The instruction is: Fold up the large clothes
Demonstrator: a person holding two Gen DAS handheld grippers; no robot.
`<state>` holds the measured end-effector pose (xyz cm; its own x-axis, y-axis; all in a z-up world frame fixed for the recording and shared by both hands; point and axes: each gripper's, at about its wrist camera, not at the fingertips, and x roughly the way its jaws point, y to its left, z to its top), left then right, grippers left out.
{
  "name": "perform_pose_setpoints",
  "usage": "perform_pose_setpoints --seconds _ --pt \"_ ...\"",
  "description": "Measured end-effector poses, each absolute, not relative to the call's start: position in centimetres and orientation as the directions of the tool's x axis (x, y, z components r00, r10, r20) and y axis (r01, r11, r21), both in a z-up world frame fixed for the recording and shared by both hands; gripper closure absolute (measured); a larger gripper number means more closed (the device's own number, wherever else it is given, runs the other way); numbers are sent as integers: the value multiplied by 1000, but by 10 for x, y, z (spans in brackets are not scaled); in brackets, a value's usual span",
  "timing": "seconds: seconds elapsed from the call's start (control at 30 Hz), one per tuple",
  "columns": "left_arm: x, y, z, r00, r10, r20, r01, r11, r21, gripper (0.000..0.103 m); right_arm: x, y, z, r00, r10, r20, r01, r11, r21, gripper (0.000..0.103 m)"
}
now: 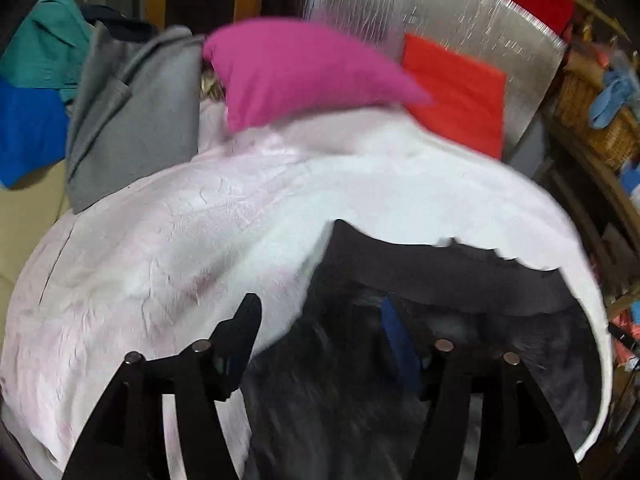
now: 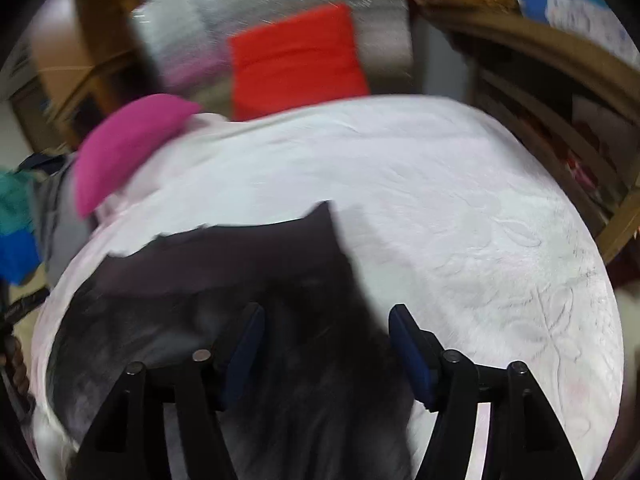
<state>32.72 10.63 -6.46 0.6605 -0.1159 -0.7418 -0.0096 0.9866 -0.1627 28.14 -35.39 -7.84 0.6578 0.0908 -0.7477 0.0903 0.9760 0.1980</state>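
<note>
Garment: dark garment lies on the pale pink quilted cover, directly in front of both of your grippers; it is blurred in both views.
Long axis: the straight dark band along its far edge runs left to right across your view; the rest of the fabric extends back toward you beneath the fingers, so you cannot tell its full length.
Pointing: one far corner peaks away from you, toward the cushions.
Left gripper: your jaws stand wide apart over the garment's left edge, the left finger over the cover and the blue-padded right finger over dark fabric; nothing is held between them.
Right gripper: your jaws stand wide apart, dark fabric showing between the blue pads; whether the pads touch it cannot be told.
Background: magenta cushion and red cushion lean against a silver foil panel beyond the cover.
Left margin: grey garment, teal cloth and blue cloth are heaped beside the cover.
</note>
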Motion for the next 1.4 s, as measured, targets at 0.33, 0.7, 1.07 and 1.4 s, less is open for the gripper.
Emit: perform_pose_setpoints --seconds 0.33,0.7,1.07,1.4 --pt "259 36 -123 629 -130 -767 71 991 -110 37 258 -305 -132 592 -27 -806 75 997 22 32" --pt "254 36 -127 651 -85 -754 56 996 -64 32 248 -311 -120 629 -23 -777 115 991 64 29" --pt "226 23 -116 653 -67 -754 53 998 -43 32 193 -266 -92 702 58 -710 90 981 169 23" --pt "204 16 -108 655 -57 -753 74 997 -12 32 197 -230 -137 616 1 -788 108 991 86 22"
